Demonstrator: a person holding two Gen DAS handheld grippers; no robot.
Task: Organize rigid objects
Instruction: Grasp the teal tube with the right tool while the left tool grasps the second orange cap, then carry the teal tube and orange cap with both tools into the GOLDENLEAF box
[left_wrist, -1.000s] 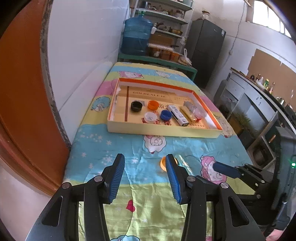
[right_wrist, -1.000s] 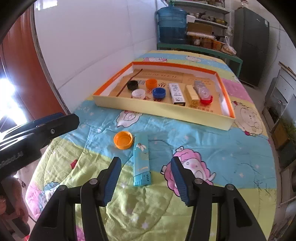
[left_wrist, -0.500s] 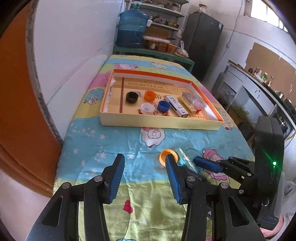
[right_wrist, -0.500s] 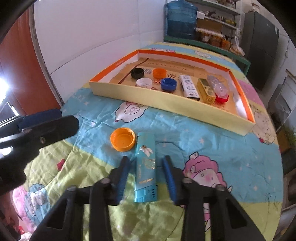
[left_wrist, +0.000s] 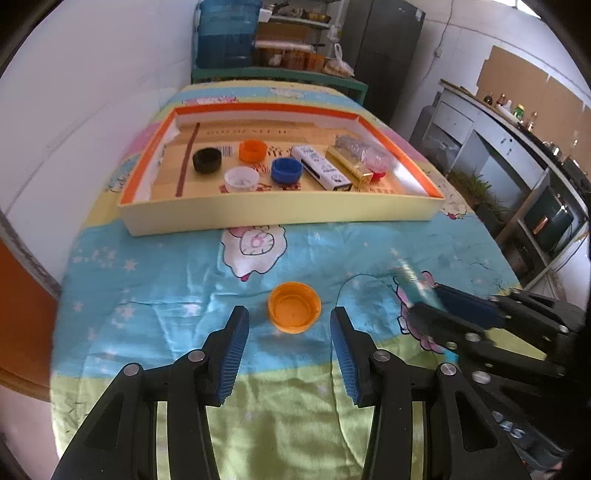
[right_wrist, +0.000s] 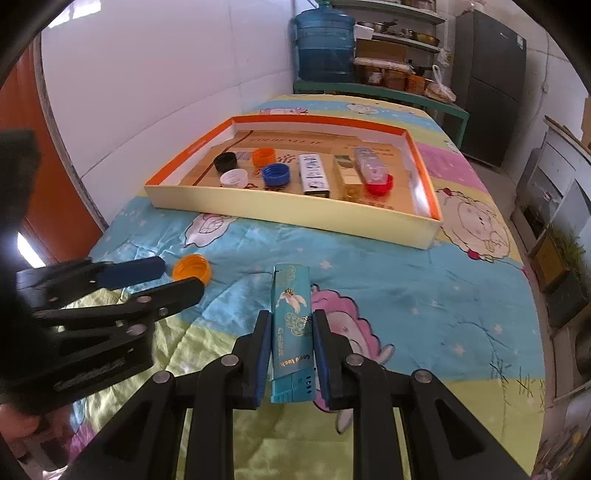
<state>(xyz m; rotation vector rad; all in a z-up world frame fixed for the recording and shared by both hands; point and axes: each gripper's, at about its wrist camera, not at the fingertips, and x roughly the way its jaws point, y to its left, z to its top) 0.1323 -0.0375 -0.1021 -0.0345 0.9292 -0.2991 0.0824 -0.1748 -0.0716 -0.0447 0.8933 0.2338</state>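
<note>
An orange bottle cap (left_wrist: 294, 307) lies open side up on the cartoon-print quilt, just ahead of and between the tips of my open left gripper (left_wrist: 290, 325); it also shows in the right wrist view (right_wrist: 192, 268). My right gripper (right_wrist: 291, 325) is shut on a teal rectangular box (right_wrist: 291, 325) with gold print, its pads pressed on both long sides. In the left wrist view the right gripper (left_wrist: 436, 302) holds the box (left_wrist: 413, 286) at the right. The orange-rimmed cardboard tray (left_wrist: 280, 213) holds several caps, small boxes and a clear bottle.
The tray (right_wrist: 295, 212) sits across the far middle of the quilt. A white wall runs along the left, with an orange door beside it. A blue water jug (right_wrist: 323, 40), shelves and a dark fridge (right_wrist: 487, 81) stand beyond the bed.
My right gripper has closed onto the teal box. My left gripper has moved forward and right, so the orange cap now sits between its open fingertips.
</note>
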